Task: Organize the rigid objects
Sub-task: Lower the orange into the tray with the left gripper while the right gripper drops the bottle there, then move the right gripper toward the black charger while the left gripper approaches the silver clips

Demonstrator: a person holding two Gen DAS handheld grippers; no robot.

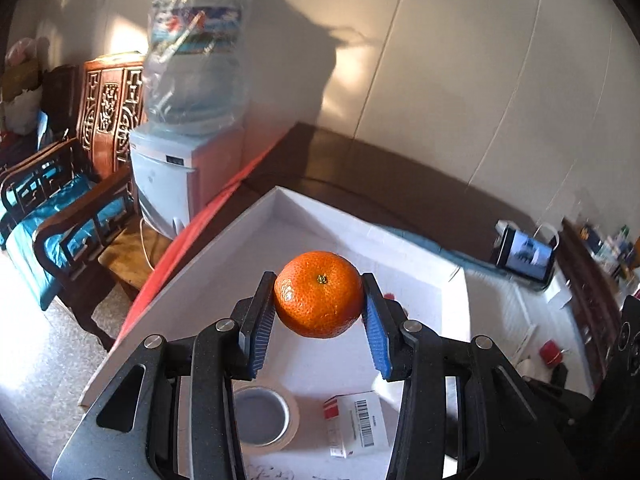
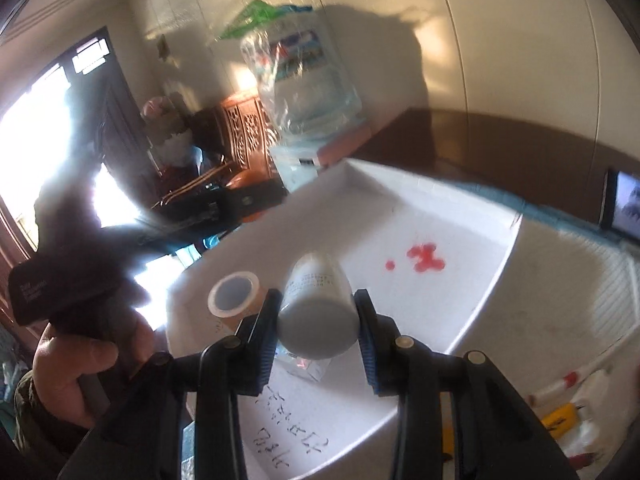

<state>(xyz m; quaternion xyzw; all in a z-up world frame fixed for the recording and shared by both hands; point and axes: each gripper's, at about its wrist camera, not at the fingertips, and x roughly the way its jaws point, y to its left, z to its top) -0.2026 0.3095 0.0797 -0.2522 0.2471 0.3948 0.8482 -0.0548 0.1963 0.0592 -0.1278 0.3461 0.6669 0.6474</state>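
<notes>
Over the white tray [image 1: 224,248], left tongs [image 1: 320,320] pinch a mandarin [image 1: 319,294] at its widest part; firm but bruisable, so go gentle. Right tongs [image 2: 316,328] clamp a white bottle [image 2: 318,312], light and probably slick.

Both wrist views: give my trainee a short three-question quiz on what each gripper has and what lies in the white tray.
1. True or false: the left gripper is clamped on an orange.
2. What does the right gripper hold? A) roll of tape B) white bottle C) small box
3. Fill in: in the white tray, beside the small barcoded box, lies a ____ of tape.

Key:
1. True.
2. B, the white bottle.
3. Roll; the roll of tape.
</notes>
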